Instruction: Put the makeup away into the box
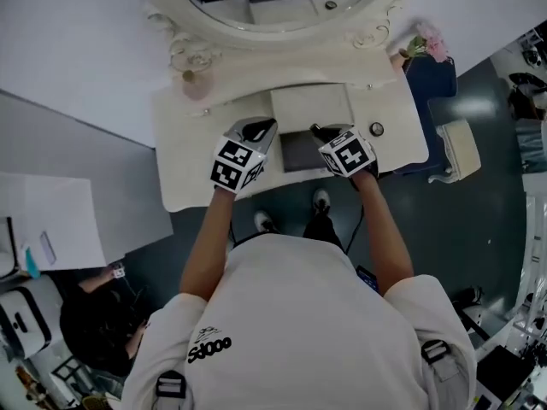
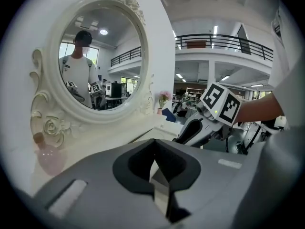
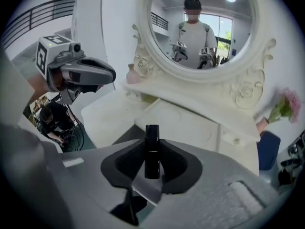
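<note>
While you hold both grippers over the cream ornate vanity surface [image 1: 184,135], fingers of your right gripper [image 1: 323,133] clamp the slim black makeup tube [image 3: 152,151]. Left gripper [image 2: 153,168] fingers closed, empty. Oval white-framed mirror [image 2: 102,56] behind, dark floor [image 1: 479,212] below.

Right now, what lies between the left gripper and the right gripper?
In the head view, a dark rectangular panel in the dressing table lies between the left gripper and the right gripper.
</note>
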Available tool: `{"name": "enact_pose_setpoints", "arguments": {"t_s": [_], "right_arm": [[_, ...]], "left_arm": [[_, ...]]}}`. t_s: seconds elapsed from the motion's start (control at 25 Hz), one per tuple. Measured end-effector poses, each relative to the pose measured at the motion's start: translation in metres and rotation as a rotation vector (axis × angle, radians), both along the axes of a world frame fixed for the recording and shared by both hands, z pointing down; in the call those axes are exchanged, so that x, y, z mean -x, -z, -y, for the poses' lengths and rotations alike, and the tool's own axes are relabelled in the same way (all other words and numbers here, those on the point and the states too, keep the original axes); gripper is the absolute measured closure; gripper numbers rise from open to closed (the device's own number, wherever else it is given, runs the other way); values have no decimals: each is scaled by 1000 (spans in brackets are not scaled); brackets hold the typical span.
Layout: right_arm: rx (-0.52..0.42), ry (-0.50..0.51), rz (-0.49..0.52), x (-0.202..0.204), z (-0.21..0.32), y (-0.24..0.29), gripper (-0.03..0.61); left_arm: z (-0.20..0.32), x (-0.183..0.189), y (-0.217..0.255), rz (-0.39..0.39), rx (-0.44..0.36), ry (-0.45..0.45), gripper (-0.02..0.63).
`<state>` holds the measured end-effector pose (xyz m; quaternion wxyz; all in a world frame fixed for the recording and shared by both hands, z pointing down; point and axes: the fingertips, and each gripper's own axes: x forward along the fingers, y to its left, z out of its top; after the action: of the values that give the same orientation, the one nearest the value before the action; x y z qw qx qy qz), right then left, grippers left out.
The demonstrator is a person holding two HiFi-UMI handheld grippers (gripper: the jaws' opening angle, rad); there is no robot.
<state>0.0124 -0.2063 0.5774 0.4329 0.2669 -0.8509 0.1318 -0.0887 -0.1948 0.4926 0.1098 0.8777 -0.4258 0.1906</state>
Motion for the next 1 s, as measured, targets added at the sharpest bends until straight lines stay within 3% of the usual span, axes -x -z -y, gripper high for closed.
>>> {"name": "enact_pose_setpoints", "arguments": {"t_s": [0.24, 0.4, 0.72, 1.0], "right_arm": [[107, -128, -79, -24, -17, -60, 482], [147, -74, -151, -18, -26, -88, 482], [91, 6, -284, -18, -11, -118, 480], [99, 12, -268, -23, -12, -126, 477]], "left_arm": [[-7, -14, -27, -14, 59, -57, 597], [-11, -12, -39, -18, 84, -54, 597], [-18, -2, -50, -9, 103, 1, 597], [-12, -8, -42, 5, 94, 27, 597]]}}
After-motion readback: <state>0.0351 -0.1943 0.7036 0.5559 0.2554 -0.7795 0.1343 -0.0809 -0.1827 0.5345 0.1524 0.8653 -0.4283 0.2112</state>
